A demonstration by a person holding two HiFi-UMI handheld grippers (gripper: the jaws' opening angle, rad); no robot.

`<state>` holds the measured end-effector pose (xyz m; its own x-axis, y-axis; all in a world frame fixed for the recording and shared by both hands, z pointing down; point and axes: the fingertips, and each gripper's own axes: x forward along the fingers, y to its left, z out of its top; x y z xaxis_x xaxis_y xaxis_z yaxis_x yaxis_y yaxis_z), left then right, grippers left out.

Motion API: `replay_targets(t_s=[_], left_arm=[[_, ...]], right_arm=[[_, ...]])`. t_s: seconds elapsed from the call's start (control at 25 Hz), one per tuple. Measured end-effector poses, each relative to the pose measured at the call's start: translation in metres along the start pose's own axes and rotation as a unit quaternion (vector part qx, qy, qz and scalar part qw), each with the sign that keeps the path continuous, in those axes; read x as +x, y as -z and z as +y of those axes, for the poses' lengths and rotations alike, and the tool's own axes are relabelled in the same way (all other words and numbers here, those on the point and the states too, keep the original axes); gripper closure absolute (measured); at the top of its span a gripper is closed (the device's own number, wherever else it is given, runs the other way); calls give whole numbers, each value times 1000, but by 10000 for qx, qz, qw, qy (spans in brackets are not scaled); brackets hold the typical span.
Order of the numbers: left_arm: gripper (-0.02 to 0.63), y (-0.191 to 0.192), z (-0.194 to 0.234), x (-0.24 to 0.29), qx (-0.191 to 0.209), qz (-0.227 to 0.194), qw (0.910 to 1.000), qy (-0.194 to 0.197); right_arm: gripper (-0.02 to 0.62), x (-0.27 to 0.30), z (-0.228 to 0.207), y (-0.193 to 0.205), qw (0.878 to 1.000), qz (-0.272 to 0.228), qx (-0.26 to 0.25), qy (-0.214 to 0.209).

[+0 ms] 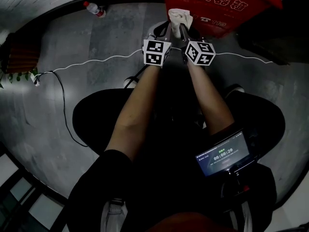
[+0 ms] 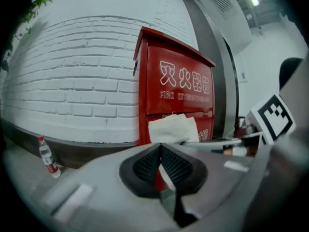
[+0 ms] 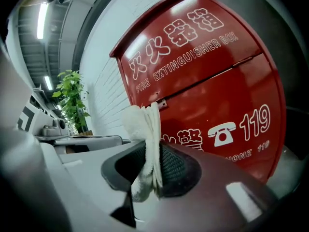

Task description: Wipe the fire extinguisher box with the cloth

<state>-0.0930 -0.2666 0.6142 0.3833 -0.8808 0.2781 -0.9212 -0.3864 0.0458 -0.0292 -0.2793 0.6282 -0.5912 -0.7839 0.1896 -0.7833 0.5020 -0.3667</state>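
Note:
A red fire extinguisher box (image 1: pixel 219 1) with white lettering stands against the white brick wall; it also fills the right gripper view as a red box (image 3: pixel 212 81) and stands ahead in the left gripper view as a red box (image 2: pixel 176 88). My right gripper (image 3: pixel 153 166) is shut on a white cloth (image 3: pixel 145 144), which sticks up between its jaws close to the box front. The cloth (image 1: pixel 180 17) shows at the box's foot in the head view, and as a white cloth (image 2: pixel 173 128) from the left. My left gripper (image 2: pixel 161 164) is shut with nothing in it, beside the right gripper (image 1: pixel 182 30).
A plastic bottle (image 1: pixel 94 8) with a red cap stands on the grey floor by the wall, left of the box. A white cable (image 1: pixel 96 61) runs across the floor. A green plant (image 3: pixel 72 98) stands further along the wall. A phone (image 1: pixel 224 154) hangs at my waist.

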Motion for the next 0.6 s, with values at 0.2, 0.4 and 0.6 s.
replay_targets(t_s=[0.2,0.4,0.6], left_arm=[[603,-8,-7,18,-93,-64,9998,134],[603,-10,-9,33,-174,-80,9997,175],[603,-13,-21,46,-210,-78,9993,289]], right_arm=[[512,14,4,-3,10000,-30,-26,-46],[512,23,-9,-11,9998,-106,112,84],[511,23,-22,-17,9997,-126,111,178]])
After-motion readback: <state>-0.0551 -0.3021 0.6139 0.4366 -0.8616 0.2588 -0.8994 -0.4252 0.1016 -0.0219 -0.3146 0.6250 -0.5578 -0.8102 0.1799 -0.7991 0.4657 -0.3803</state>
